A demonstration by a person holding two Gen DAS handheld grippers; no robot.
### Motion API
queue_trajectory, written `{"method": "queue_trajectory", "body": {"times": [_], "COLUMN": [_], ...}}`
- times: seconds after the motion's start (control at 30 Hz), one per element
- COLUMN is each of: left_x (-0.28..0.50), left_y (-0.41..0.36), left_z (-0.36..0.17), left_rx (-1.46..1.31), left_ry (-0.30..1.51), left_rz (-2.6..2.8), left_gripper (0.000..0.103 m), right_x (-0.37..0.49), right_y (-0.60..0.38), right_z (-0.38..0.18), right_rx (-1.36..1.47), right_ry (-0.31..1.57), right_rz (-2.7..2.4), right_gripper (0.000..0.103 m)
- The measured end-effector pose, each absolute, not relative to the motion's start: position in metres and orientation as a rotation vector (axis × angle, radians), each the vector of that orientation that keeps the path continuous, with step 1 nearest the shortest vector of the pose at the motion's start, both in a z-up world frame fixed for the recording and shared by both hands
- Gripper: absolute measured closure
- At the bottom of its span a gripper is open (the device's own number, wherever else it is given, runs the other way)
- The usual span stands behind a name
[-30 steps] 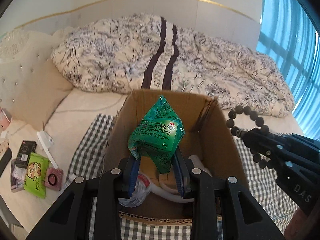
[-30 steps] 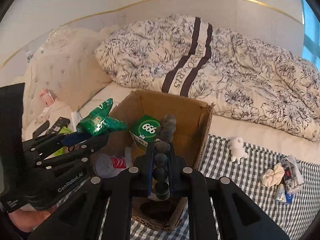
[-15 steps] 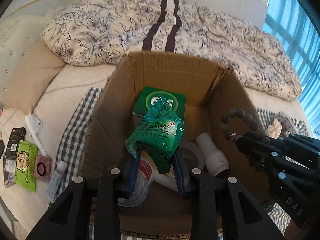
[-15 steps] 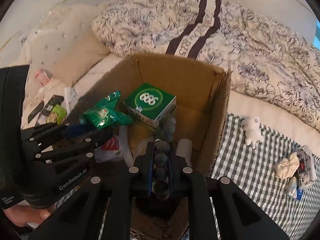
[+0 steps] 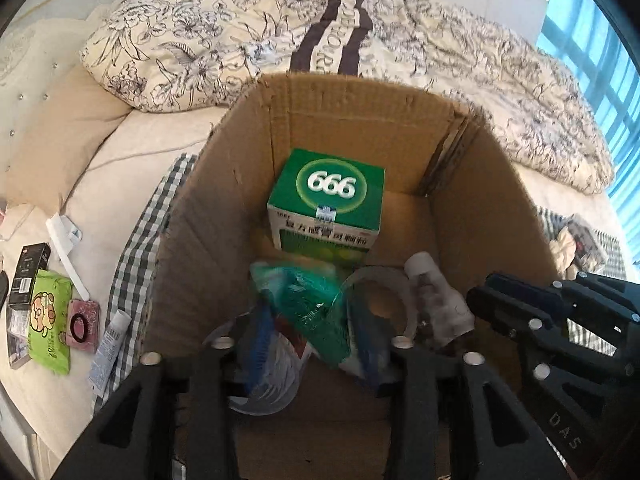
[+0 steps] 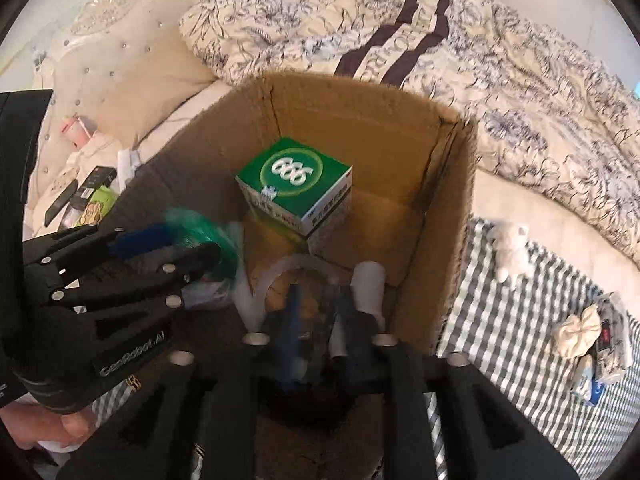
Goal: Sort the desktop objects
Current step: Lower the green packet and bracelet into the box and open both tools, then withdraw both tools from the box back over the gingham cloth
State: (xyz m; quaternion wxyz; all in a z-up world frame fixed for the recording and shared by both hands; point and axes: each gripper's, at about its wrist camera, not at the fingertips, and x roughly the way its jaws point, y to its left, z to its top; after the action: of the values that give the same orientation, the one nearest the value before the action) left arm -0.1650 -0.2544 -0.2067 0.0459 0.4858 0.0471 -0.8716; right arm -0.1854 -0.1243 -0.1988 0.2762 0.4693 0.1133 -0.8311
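Observation:
An open cardboard box point(image 5: 224, 220) point(image 6: 360, 92) stands on a checked cloth on the bed. Inside it are a green 999 medicine box point(image 5: 328, 192) point(image 6: 296, 184), a white bottle point(image 5: 432, 292) point(image 6: 368, 284) and a white ring point(image 6: 280, 276). My left gripper point(image 5: 312, 340) point(image 6: 168, 246) is over the box's near left, its fingers spread. The green packet point(image 5: 308, 304) point(image 6: 200, 232) is a blur between them, tilted and low. My right gripper point(image 6: 318, 320) point(image 5: 492, 304) hangs open inside the box's near right with nothing between its fingers. The bead bracelet does not show clearly.
Left of the box lie a green tissue pack point(image 5: 50, 320), a pink case point(image 5: 82, 326), a tube point(image 5: 110, 344) and a black carton point(image 5: 28, 276). On the checked cloth point(image 6: 500, 320) to the right are a white plush toy point(image 6: 510, 248) and a scrunchie point(image 6: 578, 336). A patterned duvet lies behind.
Both grippers dropped lower into the box and spread their fingers. The green packet slipped down out of the left grip. The beads left the right fingers.

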Motion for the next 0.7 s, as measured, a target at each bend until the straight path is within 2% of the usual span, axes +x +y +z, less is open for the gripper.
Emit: {"method": "queue_trajectory", "body": {"times": [0.33,0.7], "left_x": [-0.151,-0.130], "left_y": [-0.260,-0.234], "left_z": [-0.163,-0.114], "left_rx": [1.268,1.054], "left_ry": [0.206,0.178], "left_rz": [-2.725,-2.824], "left_gripper": [0.047,0.047], "right_x": [-0.170,-0.147], "right_y": [-0.107,-0.063], "right_z": [-0.163,-0.109], "right_rx": [1.064,0.842], "right_ry": [0.237,0.120], "right_rz": [-2.334,-2.472], "right_gripper": [0.065,0.065]}}
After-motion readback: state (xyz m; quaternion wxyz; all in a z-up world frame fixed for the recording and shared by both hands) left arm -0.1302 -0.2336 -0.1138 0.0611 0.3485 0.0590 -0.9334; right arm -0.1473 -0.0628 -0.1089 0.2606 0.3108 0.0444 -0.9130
